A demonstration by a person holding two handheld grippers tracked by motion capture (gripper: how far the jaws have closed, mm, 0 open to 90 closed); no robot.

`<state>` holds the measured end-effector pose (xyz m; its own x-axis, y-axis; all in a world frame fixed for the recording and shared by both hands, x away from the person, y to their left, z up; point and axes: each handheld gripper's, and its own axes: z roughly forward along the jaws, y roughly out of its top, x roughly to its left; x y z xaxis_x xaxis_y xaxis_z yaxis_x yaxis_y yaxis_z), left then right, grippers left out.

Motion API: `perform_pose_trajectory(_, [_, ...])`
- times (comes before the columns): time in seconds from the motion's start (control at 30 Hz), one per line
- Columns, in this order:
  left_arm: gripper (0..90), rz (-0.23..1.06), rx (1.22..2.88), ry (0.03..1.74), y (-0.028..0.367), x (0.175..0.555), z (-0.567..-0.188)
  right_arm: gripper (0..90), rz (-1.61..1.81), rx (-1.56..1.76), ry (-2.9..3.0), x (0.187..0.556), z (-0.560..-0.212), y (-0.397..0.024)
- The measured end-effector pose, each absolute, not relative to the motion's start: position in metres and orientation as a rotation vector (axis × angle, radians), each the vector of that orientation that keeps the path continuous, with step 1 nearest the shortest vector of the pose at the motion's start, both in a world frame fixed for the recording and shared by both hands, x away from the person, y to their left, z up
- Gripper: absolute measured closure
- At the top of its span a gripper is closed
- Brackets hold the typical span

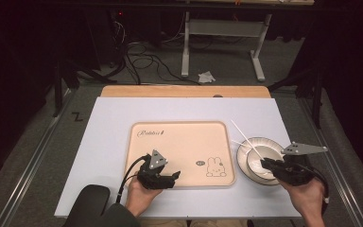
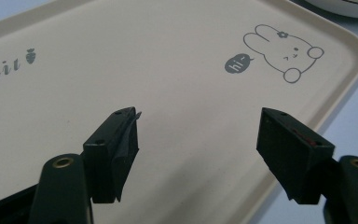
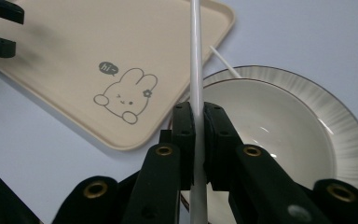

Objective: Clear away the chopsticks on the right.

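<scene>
Two tongs are counted. Right tongs (image 3: 199,123) are clamped on one white chopstick (image 3: 196,51), which runs up between the pads and stands out beyond them; in the high view these tongs (image 1: 266,164) are held over the bowl near the tabletop's right edge. Left tongs (image 2: 198,128) are held with the jaws well apart and nothing between them, just above the tray's near part, toward the tabletop's near edge (image 1: 176,176).

A second white chopstick (image 1: 240,143) is seen lying by the far-left rim of the plate — so two chopsticks are counted in all.

One beige tray (image 1: 179,146) is set at the middle of the white tabletop (image 1: 113,118); nothing is carried in it, only a printed rabbit and lettering. One white bowl (image 3: 279,121) is set in one ribbed plate (image 3: 345,126), just beside the tray's right side. No contents are seen in the bowl.
</scene>
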<state>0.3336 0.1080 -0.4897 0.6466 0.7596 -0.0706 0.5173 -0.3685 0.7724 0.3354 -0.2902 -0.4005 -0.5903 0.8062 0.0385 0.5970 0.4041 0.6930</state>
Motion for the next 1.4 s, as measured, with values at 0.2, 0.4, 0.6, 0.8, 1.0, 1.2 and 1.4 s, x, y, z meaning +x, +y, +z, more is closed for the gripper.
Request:
perform_pose_trajectory(0.2, [29.4, 0.394, 2.043, 0.99, 0.111, 0.332, -0.487, 85.4, 0.986, 1.182, 2.406, 0.342, -0.403, -0.267])
perform_pose_trajectory(0.4, [29.3, 0.405, 2.046, 0.993, 0.111, 0.332, -0.487, 85.4, 1.011, 1.116, 2.422, 0.343, -0.403, -0.252])
perform_pose_trajectory(0.6, [29.0, 0.414, 2.053, 0.995, 0.112, 0.33, -0.487, 85.4, 0.991, 1.115, 2.46, 0.352, -0.414, -0.237])
perform_pose_trajectory(0.8, [28.9, 0.424, 2.047, 1.012, 0.115, 0.326, -0.487, 85.4, 0.975, 1.117, 2.473, 0.359, -0.418, -0.221])
perform_pose_trajectory(1.0, [28.8, 0.44, 2.035, 1.039, 0.12, 0.322, -0.487, 85.3, 0.944, 1.151, 2.488, 0.369, -0.424, -0.21])
perform_pose_trajectory(1.2, [28.8, 0.45, 2.024, 1.068, 0.125, 0.318, -0.488, 85.3, 0.909, 1.148, 2.507, 0.377, -0.43, -0.201])
perform_pose_trajectory(1.4, [28.8, 0.47, 2.003, 1.108, 0.134, 0.312, -0.487, 85.3, 0.814, 1.166, 2.549, 0.392, -0.443, -0.185])
